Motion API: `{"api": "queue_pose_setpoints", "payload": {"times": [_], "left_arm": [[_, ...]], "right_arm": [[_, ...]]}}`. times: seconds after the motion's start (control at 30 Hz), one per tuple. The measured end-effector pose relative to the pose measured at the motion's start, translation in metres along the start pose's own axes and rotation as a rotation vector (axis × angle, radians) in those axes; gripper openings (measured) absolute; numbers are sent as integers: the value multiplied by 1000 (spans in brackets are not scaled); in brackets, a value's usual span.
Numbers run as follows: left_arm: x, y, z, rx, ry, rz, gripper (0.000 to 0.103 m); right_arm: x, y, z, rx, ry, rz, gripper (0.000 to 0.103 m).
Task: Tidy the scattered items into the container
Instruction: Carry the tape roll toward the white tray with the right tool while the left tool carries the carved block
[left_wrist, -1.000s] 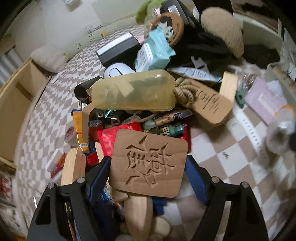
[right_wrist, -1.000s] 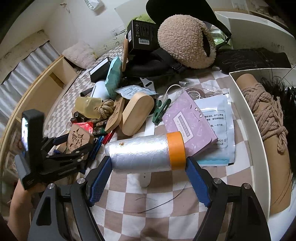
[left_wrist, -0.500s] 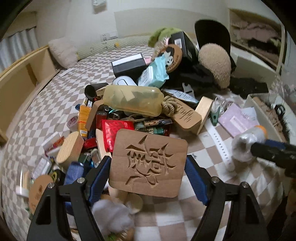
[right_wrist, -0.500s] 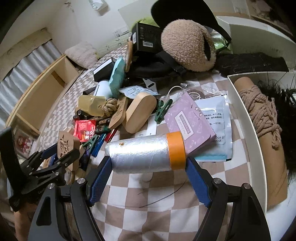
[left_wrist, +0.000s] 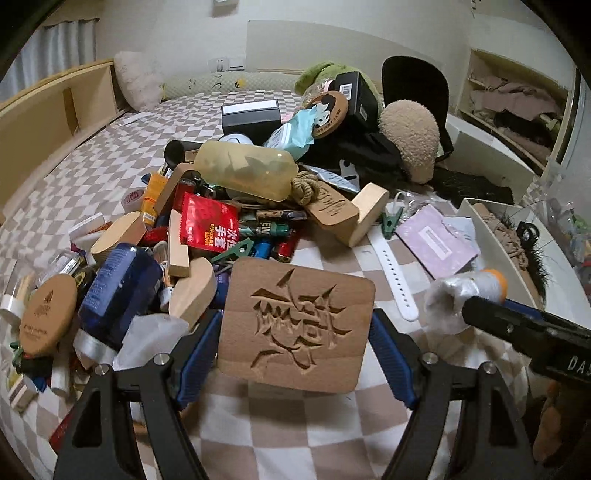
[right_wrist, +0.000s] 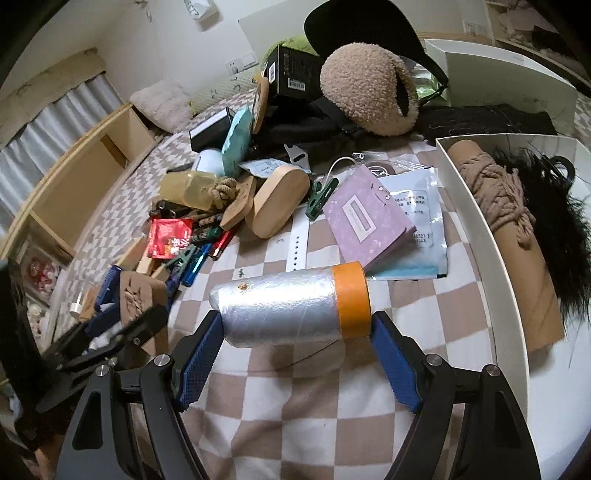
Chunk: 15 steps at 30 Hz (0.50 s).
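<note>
White container (right_wrist: 476, 236) holding a rope-wrapped cardboard tube (right_wrist: 517, 236) and black fur. Left of it: right gripper (right_wrist: 295, 347) clamped on a silvery roll (right_wrist: 284, 306) (orange-banded); left gripper (left_wrist: 295, 354) clamped on a carved wooden plaque (left_wrist: 295, 321).

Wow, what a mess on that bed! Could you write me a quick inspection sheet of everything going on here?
Surface: checkered beige-and-white bedspread, mostly covered.
Job's things: carved brown wooden plaque; silver plastic roll with orange band; white rectangular container already holding a rope-wrapped tan tube and black fur.
Clutter: red glove packet, lilac booklet, green clothes peg, fuzzy tan hat.
Grippers: left gripper fingers clamp the plaque; right gripper fingers clamp the roll.
Cables: thin white cord.
Surroundings: wooden bed frame, pillow.
</note>
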<state>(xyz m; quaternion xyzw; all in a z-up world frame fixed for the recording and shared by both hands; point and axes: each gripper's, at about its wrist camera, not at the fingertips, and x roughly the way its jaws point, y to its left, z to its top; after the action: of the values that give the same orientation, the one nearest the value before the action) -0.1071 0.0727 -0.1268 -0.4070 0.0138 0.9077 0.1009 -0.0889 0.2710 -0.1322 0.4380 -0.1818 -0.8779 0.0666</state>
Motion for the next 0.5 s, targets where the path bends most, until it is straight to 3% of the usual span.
{"api": "queue_pose_setpoints", "payload": {"times": [0.3,0.5], "left_arm": [[-39,-25,19,18,-110,-50,79],[-63,-61,45,40,-178,-144,79]], "right_arm": [[-58,-8,27,-8,-123,9,81],[-112,-28,57,-36,-210,-27,81]]}}
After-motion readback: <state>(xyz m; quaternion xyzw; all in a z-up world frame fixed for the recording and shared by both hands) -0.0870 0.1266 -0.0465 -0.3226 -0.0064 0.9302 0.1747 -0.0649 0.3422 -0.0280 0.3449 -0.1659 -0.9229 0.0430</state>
